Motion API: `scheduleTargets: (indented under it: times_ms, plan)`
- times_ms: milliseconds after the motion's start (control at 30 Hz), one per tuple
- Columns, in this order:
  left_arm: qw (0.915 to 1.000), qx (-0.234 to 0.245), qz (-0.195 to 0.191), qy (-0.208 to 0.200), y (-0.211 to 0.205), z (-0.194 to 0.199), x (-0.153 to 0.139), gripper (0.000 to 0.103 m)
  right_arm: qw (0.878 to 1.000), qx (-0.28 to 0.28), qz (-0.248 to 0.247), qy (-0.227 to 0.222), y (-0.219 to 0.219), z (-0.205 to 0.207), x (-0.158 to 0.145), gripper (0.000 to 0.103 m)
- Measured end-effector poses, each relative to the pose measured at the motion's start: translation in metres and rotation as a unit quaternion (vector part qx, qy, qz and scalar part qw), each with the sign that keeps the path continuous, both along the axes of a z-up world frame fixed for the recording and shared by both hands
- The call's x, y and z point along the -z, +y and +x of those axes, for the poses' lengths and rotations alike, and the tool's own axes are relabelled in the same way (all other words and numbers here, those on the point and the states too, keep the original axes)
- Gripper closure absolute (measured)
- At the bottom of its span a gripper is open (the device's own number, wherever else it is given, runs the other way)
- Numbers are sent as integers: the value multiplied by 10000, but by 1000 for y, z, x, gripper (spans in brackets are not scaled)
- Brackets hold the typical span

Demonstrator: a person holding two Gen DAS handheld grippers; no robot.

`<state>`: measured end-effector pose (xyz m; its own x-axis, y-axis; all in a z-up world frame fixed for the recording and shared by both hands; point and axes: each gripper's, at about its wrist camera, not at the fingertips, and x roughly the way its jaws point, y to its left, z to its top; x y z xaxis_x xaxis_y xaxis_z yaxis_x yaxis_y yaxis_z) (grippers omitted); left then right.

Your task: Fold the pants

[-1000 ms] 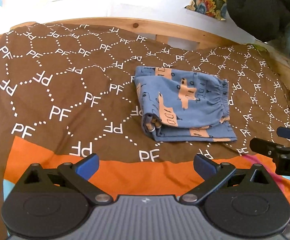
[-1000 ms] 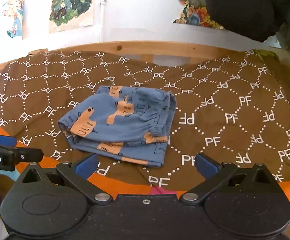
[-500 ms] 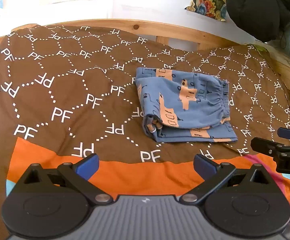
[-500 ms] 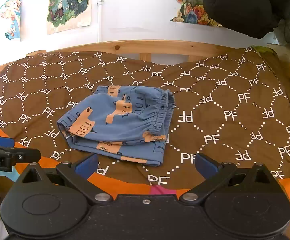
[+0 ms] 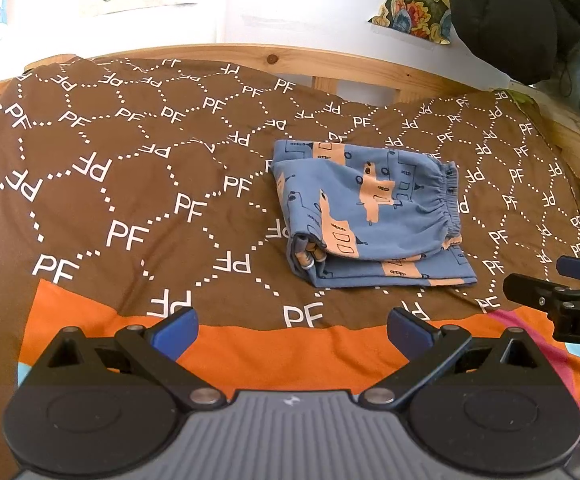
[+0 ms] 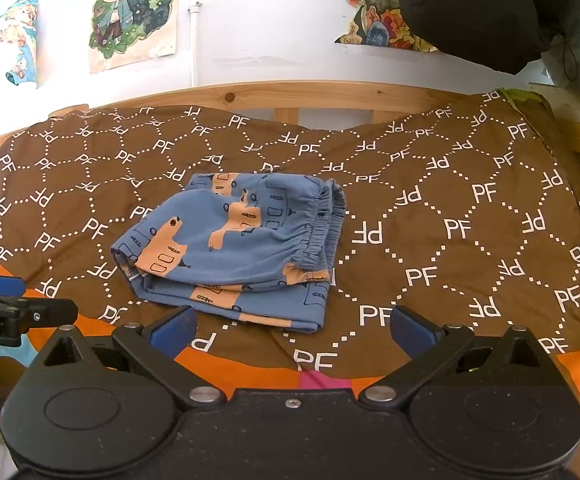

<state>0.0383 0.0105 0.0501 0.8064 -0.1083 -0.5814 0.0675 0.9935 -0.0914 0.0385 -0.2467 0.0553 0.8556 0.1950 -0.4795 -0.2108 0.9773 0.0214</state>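
We see the folded blue cotton pants (image 5: 370, 216), elastic waistband gathered, lying mid-frame on the brown quilt (image 5: 129, 184). Our left hand-held gripper (image 5: 292, 330) and right hand-held gripper (image 6: 292, 330) both stand spread, empty.

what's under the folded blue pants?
The pants lie on the brown PF-print blanket, which shows all around them. An orange band runs along the blanket's near edge. The patch directly beneath the pants is covered. Neither gripper touches them.
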Motion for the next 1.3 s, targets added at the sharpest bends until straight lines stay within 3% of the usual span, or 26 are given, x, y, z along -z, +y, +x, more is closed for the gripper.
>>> scheduleTargets:
  times_ms: [1000,1300]
  plan:
    - [10000,42,-20,-45,0,-1,-3,0,10000,5,6,26,1,0,2,1]
    - [9996,-29,281,-86,-5,-3,-6,0,10000,2,6,19,1,0,2,1]
